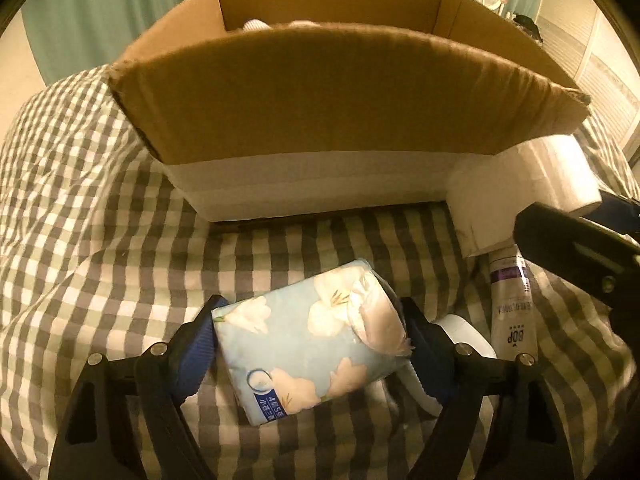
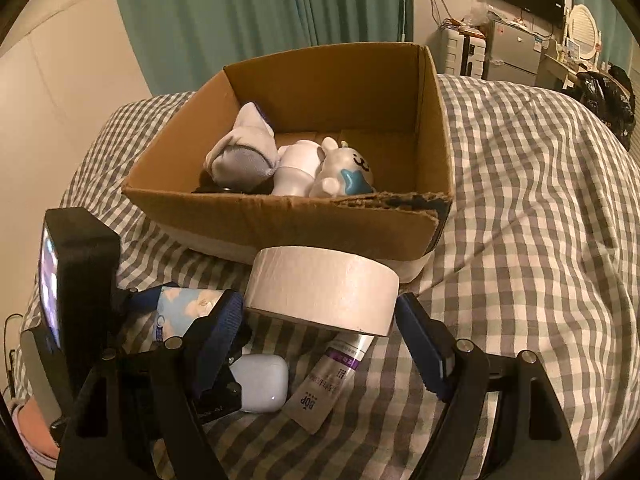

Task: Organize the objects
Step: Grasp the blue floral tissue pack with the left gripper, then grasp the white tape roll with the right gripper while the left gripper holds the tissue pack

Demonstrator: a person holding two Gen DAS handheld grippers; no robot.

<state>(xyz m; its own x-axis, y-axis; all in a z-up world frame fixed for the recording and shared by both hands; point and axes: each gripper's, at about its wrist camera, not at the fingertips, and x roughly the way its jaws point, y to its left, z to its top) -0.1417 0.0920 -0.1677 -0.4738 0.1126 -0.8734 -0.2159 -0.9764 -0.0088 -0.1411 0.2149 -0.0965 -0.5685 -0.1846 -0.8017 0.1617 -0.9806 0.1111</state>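
My left gripper (image 1: 310, 340) is shut on a light blue floral tissue pack (image 1: 308, 340), held just above the checked bedspread in front of the cardboard box (image 1: 340, 92). The pack also shows in the right wrist view (image 2: 184, 306). My right gripper (image 2: 320, 320) has a white roll of tape (image 2: 322, 288) between its fingers, and the roll shows in the left wrist view (image 1: 520, 192). The pads seem to touch its sides. A white and purple tube (image 2: 328, 380) and a white earbud case (image 2: 260, 382) lie on the bed below the roll.
The box (image 2: 296, 216) stands open on the bed and holds a grey plush toy (image 2: 244, 152), a white bottle (image 2: 296, 168) and a white figure with a blue star (image 2: 344, 176). Green curtains hang behind. Furniture stands at the far right.
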